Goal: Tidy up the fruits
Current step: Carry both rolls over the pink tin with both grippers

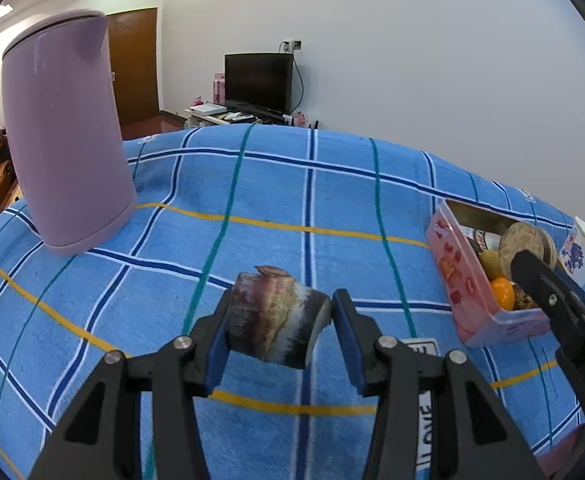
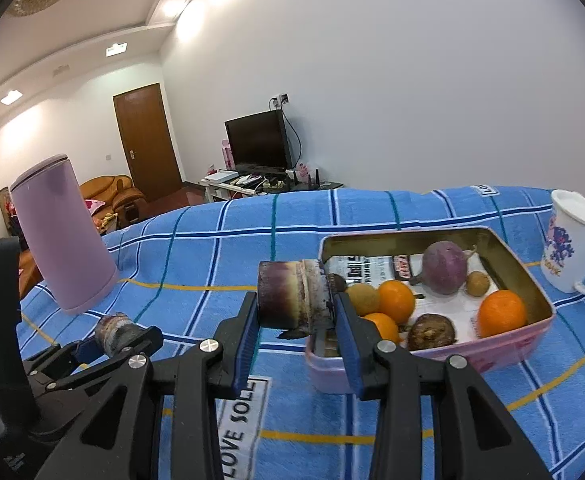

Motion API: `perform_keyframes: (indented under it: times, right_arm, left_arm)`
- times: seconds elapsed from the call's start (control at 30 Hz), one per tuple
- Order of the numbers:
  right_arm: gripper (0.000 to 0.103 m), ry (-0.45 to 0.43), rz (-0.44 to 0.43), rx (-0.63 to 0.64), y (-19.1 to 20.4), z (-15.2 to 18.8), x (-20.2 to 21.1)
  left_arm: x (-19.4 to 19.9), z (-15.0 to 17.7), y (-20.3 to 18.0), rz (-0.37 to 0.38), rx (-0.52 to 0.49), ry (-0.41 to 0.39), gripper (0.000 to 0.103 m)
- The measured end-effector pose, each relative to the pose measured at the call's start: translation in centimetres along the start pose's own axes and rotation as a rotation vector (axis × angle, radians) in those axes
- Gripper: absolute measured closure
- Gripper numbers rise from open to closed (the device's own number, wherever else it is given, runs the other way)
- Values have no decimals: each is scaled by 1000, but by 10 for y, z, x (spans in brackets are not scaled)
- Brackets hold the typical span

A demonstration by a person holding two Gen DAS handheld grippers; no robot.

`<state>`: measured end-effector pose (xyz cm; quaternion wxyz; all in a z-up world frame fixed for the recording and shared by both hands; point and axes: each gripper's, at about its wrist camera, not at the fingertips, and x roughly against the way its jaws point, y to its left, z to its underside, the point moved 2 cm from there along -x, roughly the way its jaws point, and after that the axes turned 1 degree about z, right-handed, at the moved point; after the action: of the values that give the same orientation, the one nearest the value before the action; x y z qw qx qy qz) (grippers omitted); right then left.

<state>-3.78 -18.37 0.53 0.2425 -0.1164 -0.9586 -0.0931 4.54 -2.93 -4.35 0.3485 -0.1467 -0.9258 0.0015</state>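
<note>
My left gripper [image 1: 280,304] is shut on a short purple-brown sugarcane piece [image 1: 276,316], held just above the blue checked cloth. The right wrist view shows this gripper [image 2: 120,336] low on the left with its piece [image 2: 112,326]. My right gripper [image 2: 296,308] is shut on a second sugarcane piece [image 2: 292,292], which lies sideways over the left end of the pink tin [image 2: 492,356]. Inside the tin lie oranges [image 2: 500,314], a purple round fruit [image 2: 444,266] and small brown fruits. In the left wrist view the right gripper [image 1: 526,264] reaches over the tin [image 1: 452,272].
A tall lilac jug [image 1: 68,140] [image 2: 60,232] stands at the far left of the table. A white printed mug [image 2: 572,248] stands right of the tin. The blue cloth [image 1: 292,200] covers the whole table. A TV stand and a door are behind.
</note>
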Motion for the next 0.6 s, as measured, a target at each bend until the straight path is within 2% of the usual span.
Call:
perform_keyframes:
  times: [0.37,0.6]
  right_arm:
    - [63,-21,33,26,-30,1,17]
    - [63,-50,91,39,-66,-6,23]
  left_arm:
    - [23,-2,-47,10,-79,-51,54]
    - [30,-10,-84,35,-112,-91,54]
